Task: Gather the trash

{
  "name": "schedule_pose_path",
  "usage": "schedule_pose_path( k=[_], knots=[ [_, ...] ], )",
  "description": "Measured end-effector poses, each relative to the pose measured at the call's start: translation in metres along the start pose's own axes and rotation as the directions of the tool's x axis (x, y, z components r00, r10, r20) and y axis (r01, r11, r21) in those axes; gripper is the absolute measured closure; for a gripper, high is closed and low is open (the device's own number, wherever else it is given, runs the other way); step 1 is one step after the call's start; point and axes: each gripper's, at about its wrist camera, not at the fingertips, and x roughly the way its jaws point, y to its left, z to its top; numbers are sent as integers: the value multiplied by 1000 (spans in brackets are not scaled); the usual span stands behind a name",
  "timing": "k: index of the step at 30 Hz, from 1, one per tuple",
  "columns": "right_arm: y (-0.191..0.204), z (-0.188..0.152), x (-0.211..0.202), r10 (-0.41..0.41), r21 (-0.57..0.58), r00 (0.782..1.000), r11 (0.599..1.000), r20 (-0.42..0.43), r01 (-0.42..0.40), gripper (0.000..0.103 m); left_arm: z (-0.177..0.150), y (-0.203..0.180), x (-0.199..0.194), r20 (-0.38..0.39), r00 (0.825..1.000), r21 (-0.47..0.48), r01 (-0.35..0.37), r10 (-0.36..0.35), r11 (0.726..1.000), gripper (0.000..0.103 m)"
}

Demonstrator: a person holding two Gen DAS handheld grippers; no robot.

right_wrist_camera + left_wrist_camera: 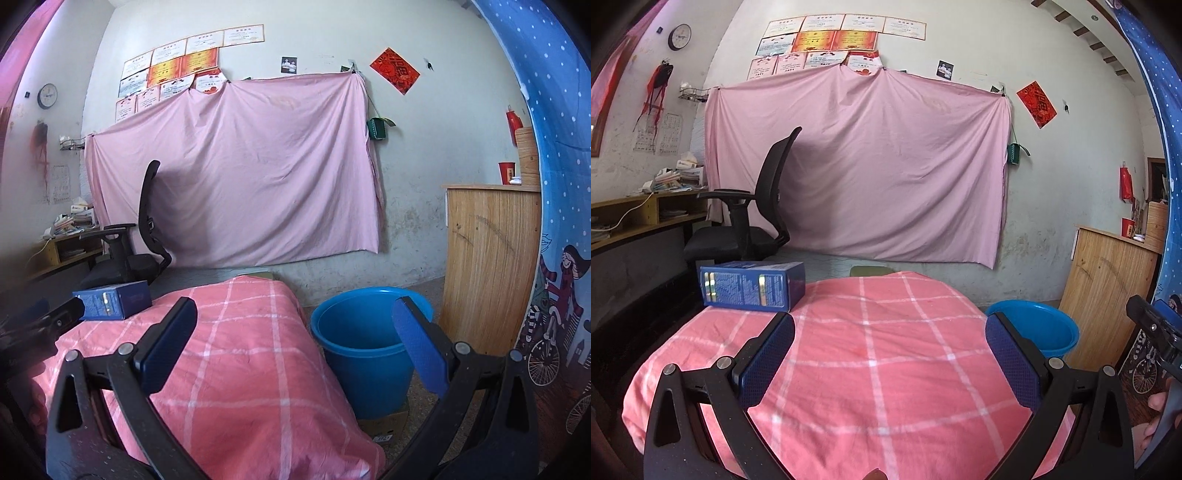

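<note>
A pink sheet (857, 166) hangs across the whitewashed wall (1071, 177) beneath rows of certificates (827, 40). A black office chair (753, 214) stands before a cluttered desk (646, 214); a wooden cabinet (487, 266) stands on the right.

— What do your tongs look like?

— My left tongs (890, 354) have black curved arms speckled with pale dust, and each finger carries a dark blue pad (768, 360) with a fine dotted texture. Round silver screws sit at the pivots.

— And the other pair?

— My right tongs (301, 345) are the same build: black arms, silver screws, a brighter blue pad (421, 354) on one finger.
</note>
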Motion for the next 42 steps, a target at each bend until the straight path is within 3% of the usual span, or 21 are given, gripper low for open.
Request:
schedule_pose_path(
  k=[17,30,42],
  knots=[
    [39,-39,-46,24,-44,999,999,22,-23,0,-44,27,-52,-15,999,-31,-35,34,999,2],
    [43,-60,-22,30,-56,997,998,-73,-34,0,-59,27,-41,-25,998,24,-59,60,998,2],
    [41,-62,-18,24,-56,995,998,-92,-29,0,-64,27,-33,-47,997,34,-66,68,997,2]
  ],
)
